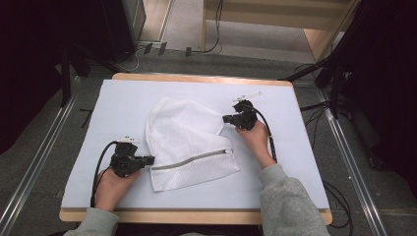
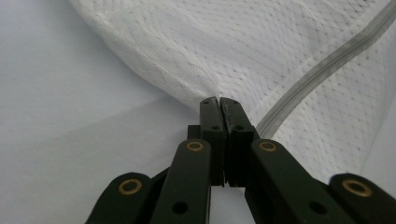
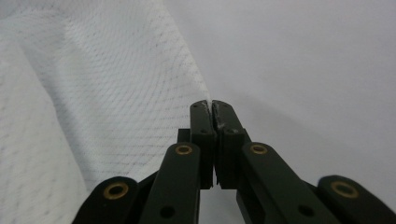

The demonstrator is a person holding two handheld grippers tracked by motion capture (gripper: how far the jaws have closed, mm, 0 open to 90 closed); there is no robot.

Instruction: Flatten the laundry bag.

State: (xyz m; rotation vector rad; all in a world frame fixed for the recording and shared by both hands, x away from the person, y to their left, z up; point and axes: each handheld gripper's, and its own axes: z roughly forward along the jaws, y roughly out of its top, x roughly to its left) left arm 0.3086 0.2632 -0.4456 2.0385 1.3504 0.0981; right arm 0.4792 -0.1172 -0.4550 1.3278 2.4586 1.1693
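Note:
A white mesh laundry bag (image 1: 187, 140) with a grey zipper (image 1: 192, 160) lies crumpled in the middle of the table. My left gripper (image 1: 151, 160) is shut on the bag's left edge, close to the zipper's end. In the left gripper view the jaws pinch the mesh hem (image 2: 205, 91), the left gripper (image 2: 218, 99) pressed tight, and the grey zipper (image 2: 322, 67) runs off to the upper right. My right gripper (image 1: 226, 118) is shut on the bag's right corner. Up close, the right gripper (image 3: 212, 102) clamps a thin edge of the white mesh bag (image 3: 116, 93).
A pale sheet (image 1: 123, 105) covers the wooden table (image 1: 196, 216), whose edge shows at front and back. Black cables trail from both grippers. Dark stands and floor rails flank the table on both sides.

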